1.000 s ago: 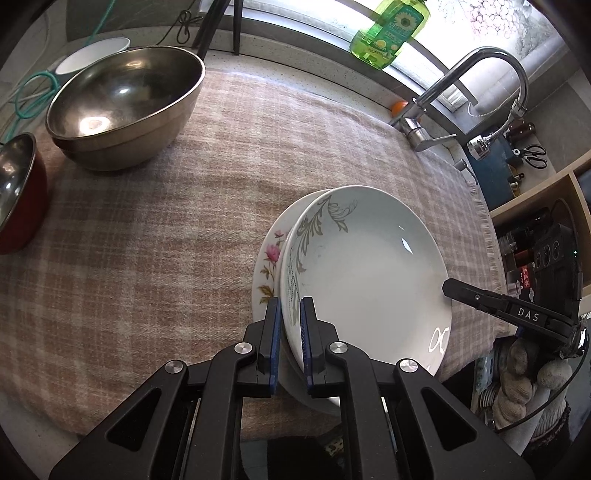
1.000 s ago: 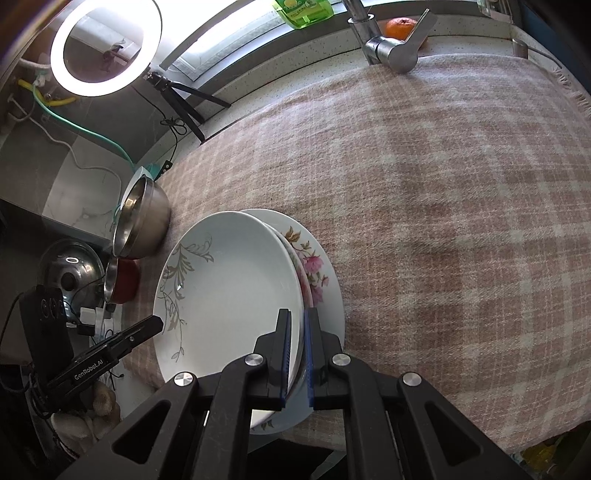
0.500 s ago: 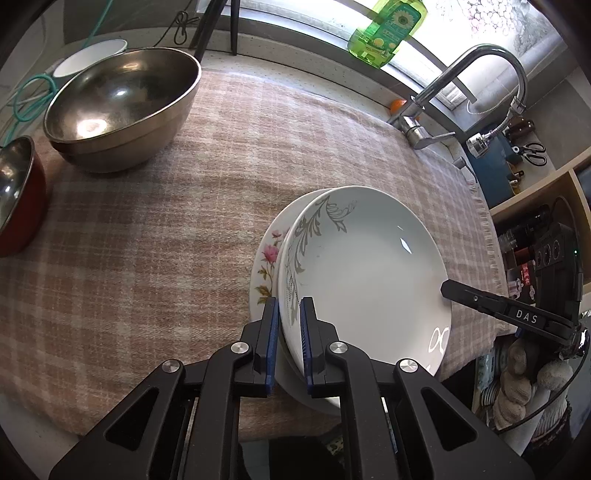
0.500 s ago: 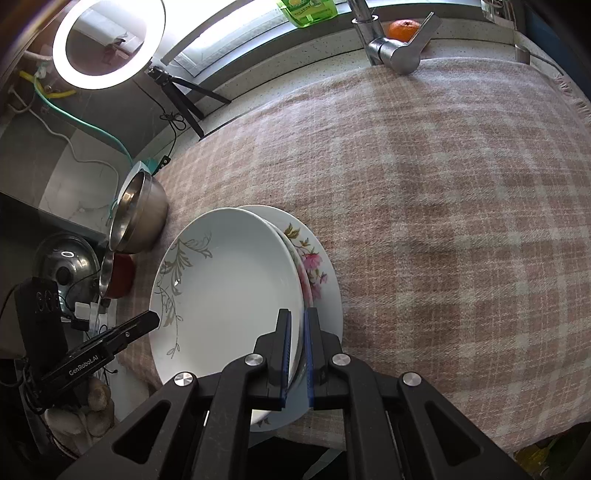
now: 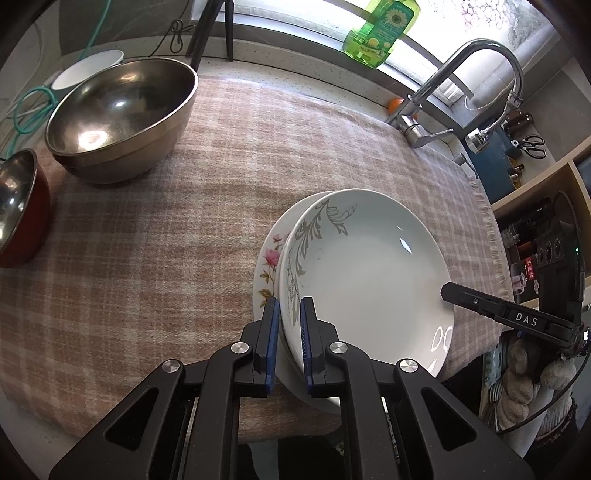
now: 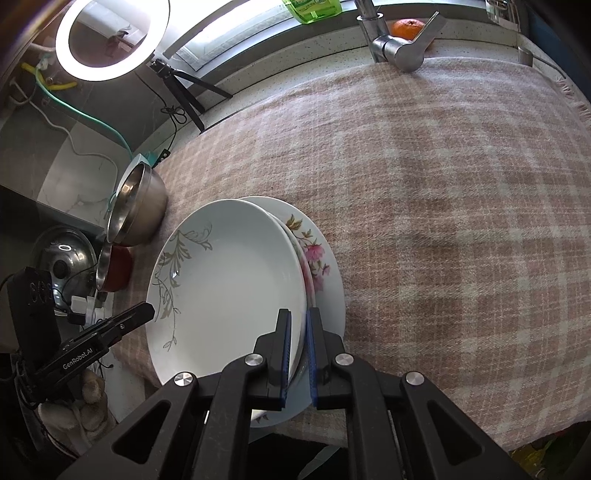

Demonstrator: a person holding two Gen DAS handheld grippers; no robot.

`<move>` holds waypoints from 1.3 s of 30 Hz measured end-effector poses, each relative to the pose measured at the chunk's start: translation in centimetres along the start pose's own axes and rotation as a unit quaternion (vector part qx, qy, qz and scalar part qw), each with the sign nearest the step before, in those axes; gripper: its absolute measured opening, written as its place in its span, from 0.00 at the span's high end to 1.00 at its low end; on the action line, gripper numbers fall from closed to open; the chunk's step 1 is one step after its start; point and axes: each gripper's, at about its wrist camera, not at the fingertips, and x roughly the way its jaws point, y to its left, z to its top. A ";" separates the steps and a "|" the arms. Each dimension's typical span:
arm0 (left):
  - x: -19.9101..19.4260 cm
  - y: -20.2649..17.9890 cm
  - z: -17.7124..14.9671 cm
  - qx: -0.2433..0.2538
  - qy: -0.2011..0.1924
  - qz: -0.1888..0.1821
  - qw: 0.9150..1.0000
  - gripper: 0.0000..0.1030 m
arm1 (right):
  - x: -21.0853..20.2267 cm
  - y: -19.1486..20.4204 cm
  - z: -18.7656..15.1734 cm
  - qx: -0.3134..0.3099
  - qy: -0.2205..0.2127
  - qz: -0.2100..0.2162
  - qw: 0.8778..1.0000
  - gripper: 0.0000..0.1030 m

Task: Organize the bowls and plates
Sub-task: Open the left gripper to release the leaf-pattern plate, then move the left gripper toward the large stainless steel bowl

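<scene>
A white plate with a grey leaf pattern (image 5: 369, 266) lies on top of a flower-patterned plate (image 5: 267, 258) on the plaid cloth, close to the counter's near edge. My left gripper (image 5: 290, 301) is shut on the leaf plate's left rim. My right gripper (image 6: 299, 312) is shut on the same plate's (image 6: 229, 280) right rim, with the flower plate (image 6: 321, 266) showing beneath. Each gripper's tip also appears at the plate's far side in the other wrist view. Nested steel bowls (image 5: 122, 110) and a red bowl (image 5: 18, 206) stand on the left.
A small white bowl (image 5: 86, 66) sits behind the steel bowls. At the back are the faucet (image 5: 424, 125), a green soap bottle (image 5: 380, 33), an orange (image 6: 406, 27) and a ring light (image 6: 110, 37) on a tripod. Plaid cloth (image 6: 461, 221) stretches right of the plates.
</scene>
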 end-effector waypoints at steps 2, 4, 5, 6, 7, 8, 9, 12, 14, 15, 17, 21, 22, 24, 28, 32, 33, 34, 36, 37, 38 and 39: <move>-0.2 0.0 0.1 0.003 -0.004 0.002 1.000 0.92 | 0.0 0.0 0.0 0.000 0.000 -0.001 1.000 0.91; -0.3 0.0 0.2 0.004 -0.006 0.004 1.000 0.92 | 0.0 -0.1 0.0 0.002 -0.001 -0.001 1.000 0.91; -0.4 0.1 0.2 0.004 -0.006 0.003 1.000 0.92 | 0.0 -0.1 0.0 0.003 -0.002 -0.001 1.000 0.91; -0.4 0.1 0.1 0.004 -0.006 0.005 1.000 0.92 | 0.0 -0.1 -0.1 0.004 -0.003 -0.001 1.000 0.91; -0.4 0.3 0.1 0.002 -0.007 0.006 1.000 0.92 | -0.1 -0.1 -0.1 0.004 -0.003 -0.002 1.000 0.91; -0.4 0.4 0.1 0.001 -0.006 0.005 1.000 0.92 | -0.1 -0.1 -0.1 0.003 -0.003 -0.003 1.000 0.91; -0.5 0.4 0.0 0.001 -0.006 0.006 1.000 0.92 | -0.1 0.0 -0.1 0.003 -0.004 -0.005 1.000 0.91; -0.7 0.6 0.0 -0.001 -0.008 0.007 1.000 0.92 | -0.4 0.1 -0.2 0.003 -0.006 -0.009 1.000 0.91; -1.0 0.8 0.0 -0.004 -0.011 0.005 1.000 0.92 | -0.6 0.2 -0.1 0.002 -0.009 -0.011 1.000 0.91; -1.1 0.8 0.0 -0.004 -0.013 0.006 1.000 0.92 | -0.8 0.2 -0.1 0.001 -0.011 -0.012 1.000 0.91; -1.4 1.0 0.0 -0.005 -0.016 0.004 1.000 0.92 | -1.3 0.3 -0.1 0.000 -0.016 -0.013 1.000 0.91; -2.0 1.6 -0.2 -0.013 -0.020 0.001 1.000 0.92 | -2.2 0.8 0.1 -0.002 -0.028 -0.014 1.000 0.91; -2.1 1.8 -0.2 -0.015 -0.021 0.001 1.000 0.92 | -2.4 1.0 0.1 -0.004 -0.031 -0.015 0.999 0.91; -2.4 2.1 -0.2 -0.018 -0.023 0.000 1.000 0.92 | -2.8 1.5 0.3 -0.009 -0.036 -0.016 0.999 0.91; -3.3 3.0 -0.3 -0.026 -0.034 0.003 0.999 0.90 | -3.1 2.7 0.5 -0.017 -0.041 -0.014 0.999 0.91; -4.3 4.0 -0.2 -0.036 -0.043 0.006 0.998 0.90 | -3.3 4.6 0.5 -0.039 -0.042 -0.015 0.998 0.91; -4.6 4.3 -0.1 -0.037 -0.046 0.007 0.998 0.90 | -3.3 5.1 0.5 -0.044 -0.043 -0.015 0.998 0.91; -4.9 4.5 -0.1 -0.039 -0.048 0.009 0.998 0.90 | -3.4 5.6 0.5 -0.048 -0.043 -0.012 0.998 0.91; -5.4 4.8 0.1 -0.041 -0.054 0.011 0.998 0.88 | -3.5 6.6 0.7 -0.056 -0.042 -0.009 0.997 0.90; -5.7 4.9 0.2 -0.041 -0.056 0.012 0.998 0.88 | -3.6 7.2 0.7 -0.061 -0.043 -0.009 0.997 0.87; -5.9 5.1 0.3 -0.042 -0.058 0.012 0.997 0.88 | -3.7 7.8 0.8 -0.068 -0.044 -0.009 0.997 0.79; -6.2 5.2 0.4 -0.044 -0.061 0.012 0.997 0.88 | -3.7 8.3 0.9 -0.075 -0.046 -0.008 0.996 0.73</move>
